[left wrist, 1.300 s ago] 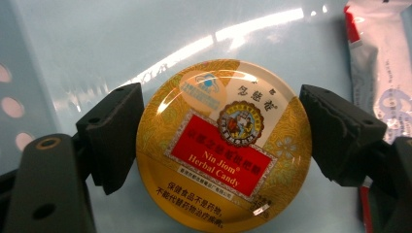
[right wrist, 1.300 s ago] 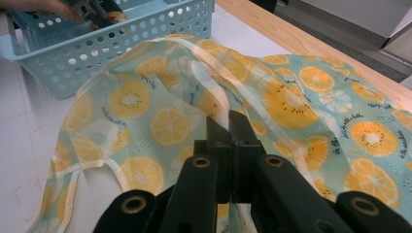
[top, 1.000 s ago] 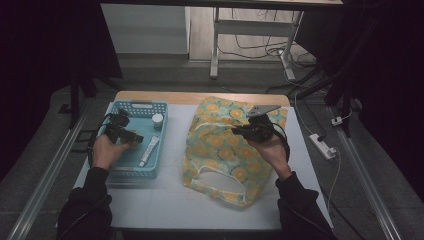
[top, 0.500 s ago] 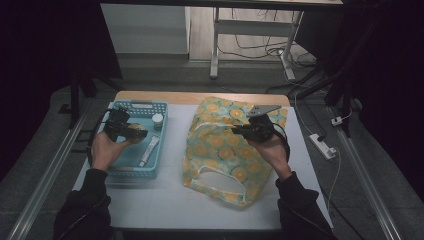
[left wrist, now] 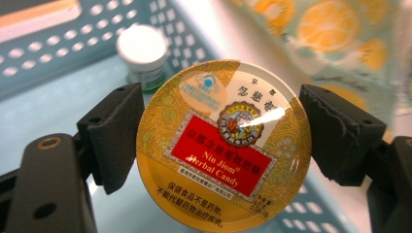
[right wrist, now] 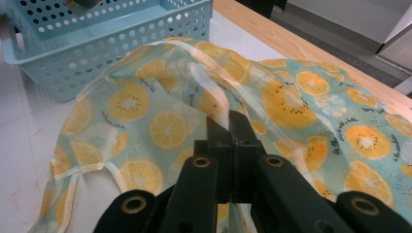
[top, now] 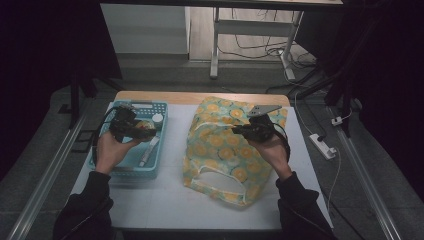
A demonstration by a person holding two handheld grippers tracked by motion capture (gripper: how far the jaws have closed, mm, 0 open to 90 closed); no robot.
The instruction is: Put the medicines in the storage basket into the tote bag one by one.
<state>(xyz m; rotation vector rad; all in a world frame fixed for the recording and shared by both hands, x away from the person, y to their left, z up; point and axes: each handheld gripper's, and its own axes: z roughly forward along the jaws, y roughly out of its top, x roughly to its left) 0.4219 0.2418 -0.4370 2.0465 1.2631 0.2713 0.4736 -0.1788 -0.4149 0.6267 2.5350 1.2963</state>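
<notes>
At centre frame in the left gripper view, the left gripper (left wrist: 223, 141) has its jaws clamped on the round candy tin (left wrist: 223, 145), held above the blue basket (left wrist: 43, 53). Further right in the high view, the right gripper (top: 239, 131) has its jaws pressed together on the edge of the fruit-print bag (top: 220, 145), which lies on the worktop (top: 165, 200).

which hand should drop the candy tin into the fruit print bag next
Left. The left gripper already clamps the candy tin over the blue basket. The right gripper is shut on the bag, apparently pinching its rim to hold it open.

"Nin Jiom Herbal Candy" on the round yellow tin's (left wrist: 224, 145) red label
</notes>
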